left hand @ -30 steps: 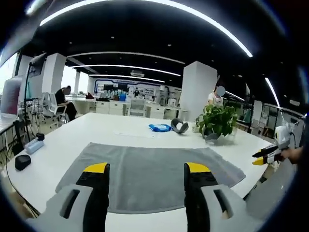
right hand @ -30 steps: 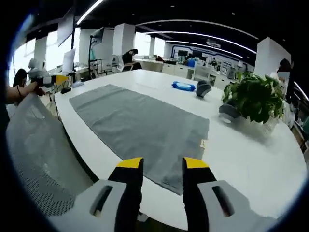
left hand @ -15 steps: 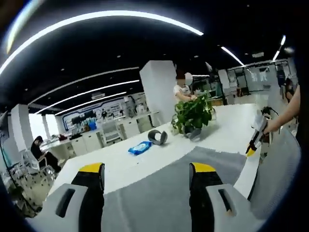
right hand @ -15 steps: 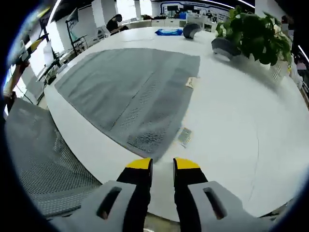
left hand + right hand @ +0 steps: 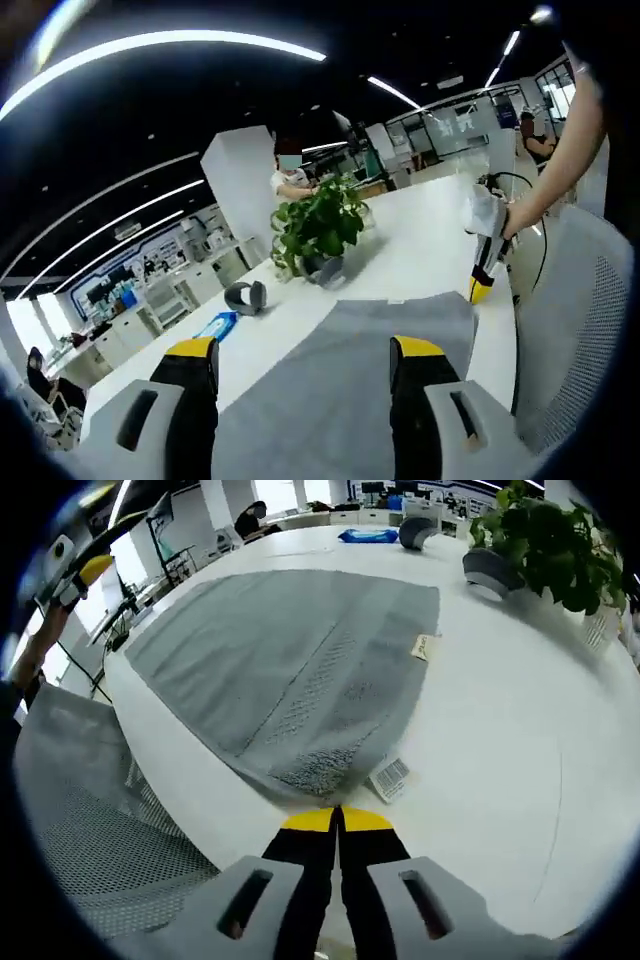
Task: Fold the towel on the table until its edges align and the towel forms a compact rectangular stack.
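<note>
Right gripper view — right gripper (image 5: 337, 822) pinched tight at near corner of gray towel (image 5: 290, 660), spread flat on white table (image 5: 500, 720). Left gripper (image 5: 305, 350) wide apart — above towel, holding nothing.

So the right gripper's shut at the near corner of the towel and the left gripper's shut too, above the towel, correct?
Not quite. The left gripper is open: the left gripper view shows its jaws wide apart with grey towel between them. The rest holds: in the right gripper view the right gripper is shut at the towel's near corner, though whether it actually pinches cloth can't be told.
</note>
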`<action>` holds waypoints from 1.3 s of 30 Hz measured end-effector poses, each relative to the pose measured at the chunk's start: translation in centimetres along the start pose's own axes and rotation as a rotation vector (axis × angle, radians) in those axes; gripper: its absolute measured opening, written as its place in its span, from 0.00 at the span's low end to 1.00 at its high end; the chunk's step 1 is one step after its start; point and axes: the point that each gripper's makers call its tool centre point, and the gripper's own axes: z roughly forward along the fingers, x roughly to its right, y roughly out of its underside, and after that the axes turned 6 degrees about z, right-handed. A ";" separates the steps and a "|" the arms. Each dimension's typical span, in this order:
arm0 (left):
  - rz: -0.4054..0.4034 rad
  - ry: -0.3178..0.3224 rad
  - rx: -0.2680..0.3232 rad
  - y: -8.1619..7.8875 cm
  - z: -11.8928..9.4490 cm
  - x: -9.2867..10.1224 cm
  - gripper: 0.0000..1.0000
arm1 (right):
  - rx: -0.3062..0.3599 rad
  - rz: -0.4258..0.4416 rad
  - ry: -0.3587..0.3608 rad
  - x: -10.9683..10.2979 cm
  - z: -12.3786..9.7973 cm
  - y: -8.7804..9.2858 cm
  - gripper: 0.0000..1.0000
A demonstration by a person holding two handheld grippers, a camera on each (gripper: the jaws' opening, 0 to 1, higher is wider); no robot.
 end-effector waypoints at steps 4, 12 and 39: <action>-0.064 0.063 0.009 0.2 1.0 3.0 0.70 | 0.108 0.111 -0.037 -0.1 -0.7 -1.4 0.00; -0.190 0.103 -0.031 2.5 1.9 6.8 0.69 | 0.217 0.400 -0.112 1.0 -0.6 -2.1 0.15; 0.097 0.242 0.033 -1.1 3.8 13.1 0.27 | 0.334 0.416 -0.609 -15.6 -5.2 -13.4 0.00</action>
